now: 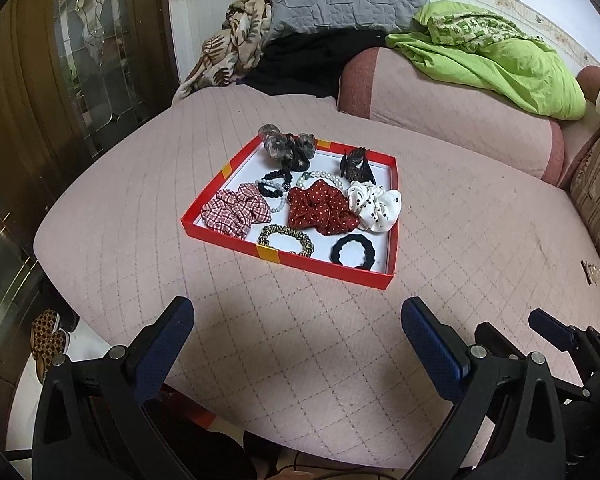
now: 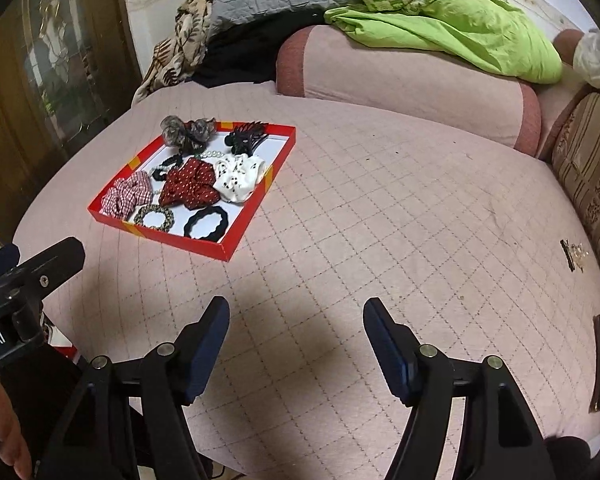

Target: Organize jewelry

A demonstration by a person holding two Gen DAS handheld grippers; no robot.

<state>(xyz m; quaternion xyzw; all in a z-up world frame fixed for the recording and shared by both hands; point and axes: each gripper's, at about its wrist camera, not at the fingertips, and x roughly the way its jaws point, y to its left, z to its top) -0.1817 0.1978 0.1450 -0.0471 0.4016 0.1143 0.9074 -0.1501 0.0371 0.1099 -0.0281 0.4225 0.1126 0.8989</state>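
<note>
The red tray sat on the pink quilted bed, at twelve o'clock from the left gripper and ten o'clock from the right gripper. Both stood open and empty. The red dotted scrunchie was probably soft and light (pinch a fabric fold); the bead bracelets looked slippery.

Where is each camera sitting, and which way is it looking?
Left wrist: rides on the left gripper, looking forward and down at the red tray straight ahead; the right gripper's finger shows at its right.
Right wrist: rides on the right gripper, looking forward and down at the pink bed cover, the tray to its left.
Both see: the tray, the red dotted scrunchie, the green blanket.
</note>
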